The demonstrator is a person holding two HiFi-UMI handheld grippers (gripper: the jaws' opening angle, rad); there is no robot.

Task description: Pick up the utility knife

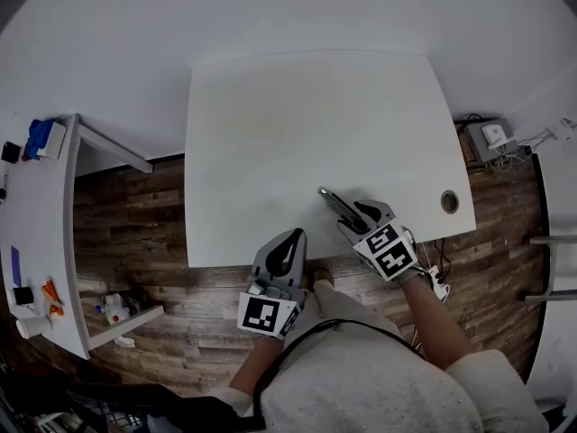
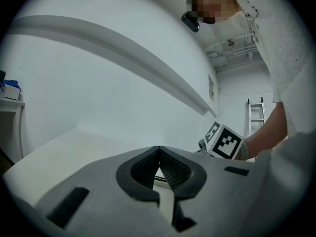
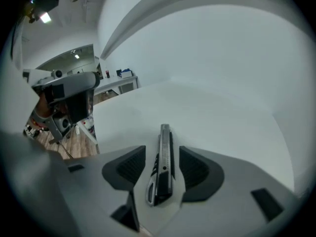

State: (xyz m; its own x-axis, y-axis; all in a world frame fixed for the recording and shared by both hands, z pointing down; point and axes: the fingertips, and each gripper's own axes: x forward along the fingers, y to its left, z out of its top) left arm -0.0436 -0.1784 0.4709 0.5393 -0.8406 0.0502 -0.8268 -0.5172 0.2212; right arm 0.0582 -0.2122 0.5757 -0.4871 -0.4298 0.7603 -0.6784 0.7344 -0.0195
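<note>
The utility knife (image 1: 334, 202) lies flat on the white table (image 1: 297, 124) near its front edge, a dark slim body pointing up-left. My right gripper (image 1: 354, 219) is tilted down over it and open. In the right gripper view the knife (image 3: 163, 167) lies lengthwise between the two pads, with a gap on each side. My left gripper (image 1: 290, 238) hovers at the table's front edge, to the left of the knife. Its jaws (image 2: 159, 149) meet at the tips with nothing between them.
A cable hole (image 1: 449, 202) sits in the table's right front corner. A side desk (image 1: 36, 233) with small items stands at the left over the wooden floor. A box and cables (image 1: 491, 138) lie at the right. A ladder (image 2: 256, 115) leans on the far wall.
</note>
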